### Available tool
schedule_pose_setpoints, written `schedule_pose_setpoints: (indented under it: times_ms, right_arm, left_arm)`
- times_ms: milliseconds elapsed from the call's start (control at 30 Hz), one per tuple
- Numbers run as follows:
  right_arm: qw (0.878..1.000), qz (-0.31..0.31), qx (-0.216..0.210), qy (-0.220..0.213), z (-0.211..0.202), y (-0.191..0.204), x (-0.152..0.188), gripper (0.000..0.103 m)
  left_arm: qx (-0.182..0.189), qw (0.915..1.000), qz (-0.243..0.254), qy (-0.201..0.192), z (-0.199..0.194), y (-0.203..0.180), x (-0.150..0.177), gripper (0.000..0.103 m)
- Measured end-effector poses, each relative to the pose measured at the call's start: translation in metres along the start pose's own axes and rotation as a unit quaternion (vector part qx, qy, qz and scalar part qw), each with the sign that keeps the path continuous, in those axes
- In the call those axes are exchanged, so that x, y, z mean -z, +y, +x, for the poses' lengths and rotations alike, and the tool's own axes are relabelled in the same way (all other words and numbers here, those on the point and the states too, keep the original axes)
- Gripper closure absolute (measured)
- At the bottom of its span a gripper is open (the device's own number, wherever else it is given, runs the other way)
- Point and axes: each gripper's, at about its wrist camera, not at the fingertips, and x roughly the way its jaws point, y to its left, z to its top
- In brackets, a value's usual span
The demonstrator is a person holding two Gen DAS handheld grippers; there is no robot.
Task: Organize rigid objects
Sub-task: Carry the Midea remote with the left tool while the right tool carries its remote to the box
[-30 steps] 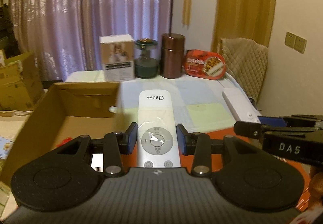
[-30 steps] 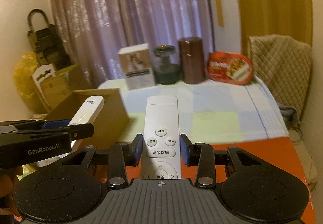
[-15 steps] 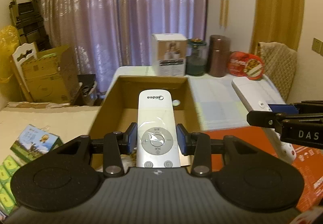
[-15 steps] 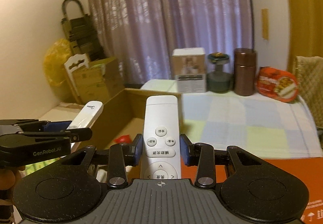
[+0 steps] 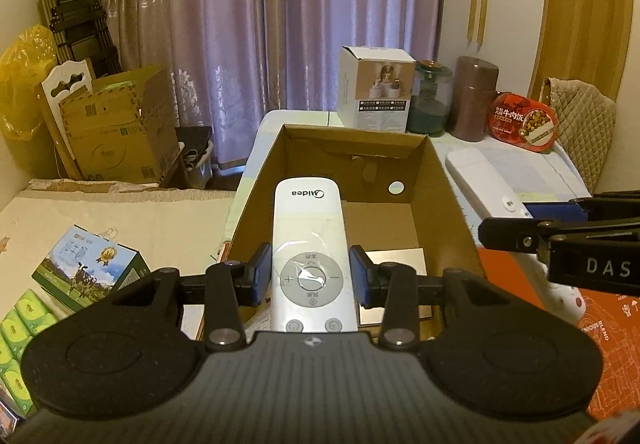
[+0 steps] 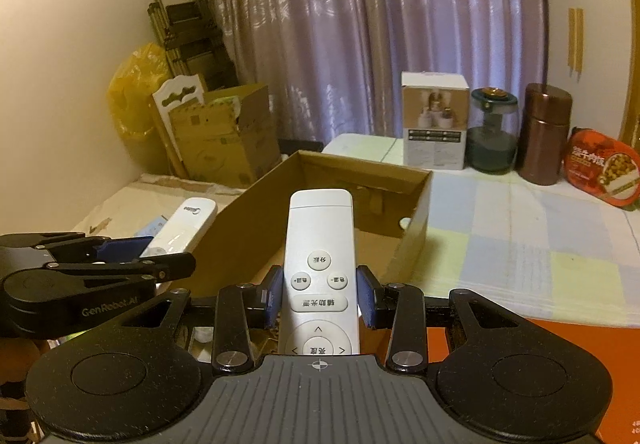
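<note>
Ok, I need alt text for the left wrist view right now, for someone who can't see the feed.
The left gripper is shut on a white Midea remote, held over an open cardboard box on a table. The right gripper enters from the right edge holding another white remote. Behind stand a white carton, jars and purple curtains.

The white remote shows "Midea", the right gripper carries "DAS", the left gripper carries "GenRobot.AI", and the orange mat reads "BLEND".
</note>
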Motion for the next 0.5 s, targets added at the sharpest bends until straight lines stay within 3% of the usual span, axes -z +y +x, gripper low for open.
schedule_pose_setpoints:
  times_ms: [500]
  right_arm:
    - [1.000,0.015,-0.005,0.024,0.037,-0.009,0.000,0.068]
  left_arm:
    - [0.005,0.9997,0.008,0.023,0.039,0.003,0.002,0.067]
